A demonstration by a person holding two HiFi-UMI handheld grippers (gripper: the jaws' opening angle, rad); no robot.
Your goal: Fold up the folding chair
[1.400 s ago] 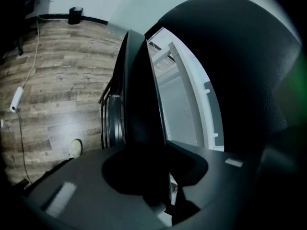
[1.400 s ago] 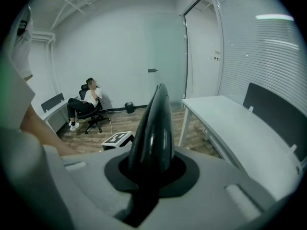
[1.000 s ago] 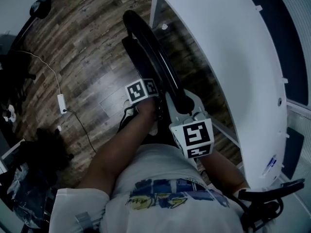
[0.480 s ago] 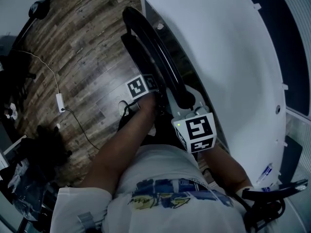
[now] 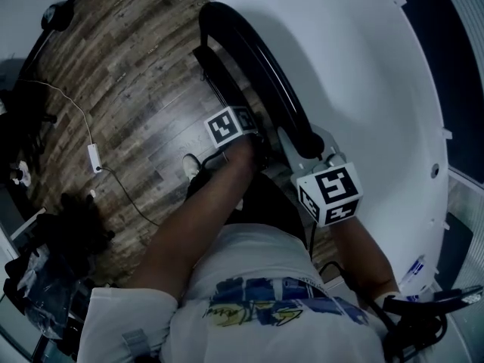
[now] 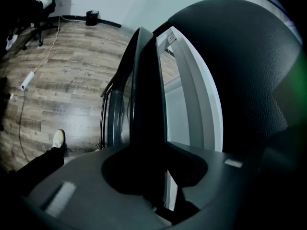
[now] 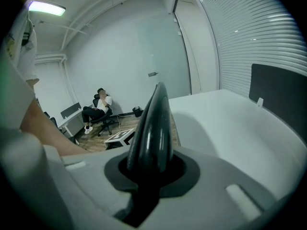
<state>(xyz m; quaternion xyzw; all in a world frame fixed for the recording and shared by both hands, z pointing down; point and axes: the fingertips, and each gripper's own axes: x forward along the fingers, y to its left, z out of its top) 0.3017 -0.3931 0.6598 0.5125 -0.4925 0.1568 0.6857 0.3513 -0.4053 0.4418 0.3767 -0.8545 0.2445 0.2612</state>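
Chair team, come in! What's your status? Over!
Both clamped: left hand-held gripper on a dark panel of the folding chair, right hand-held gripper on its glossy edge. Chair looks folded nearly flat. Close alongside: white table. Over.

the folding chair (image 5: 265, 74) is black, with a thick, glossy, rounded upper edge and thin dark tube legs showing beside its flat panel. it is folded nearly flat and held on edge, so in the head view it reads as one narrow dark slab running from near to far, its far end curving over in an arch. it hangs over the wooden floor (image 5: 128, 89), close along the left side of the white table (image 5: 363, 74); whether its feet touch the floor cannot be told.
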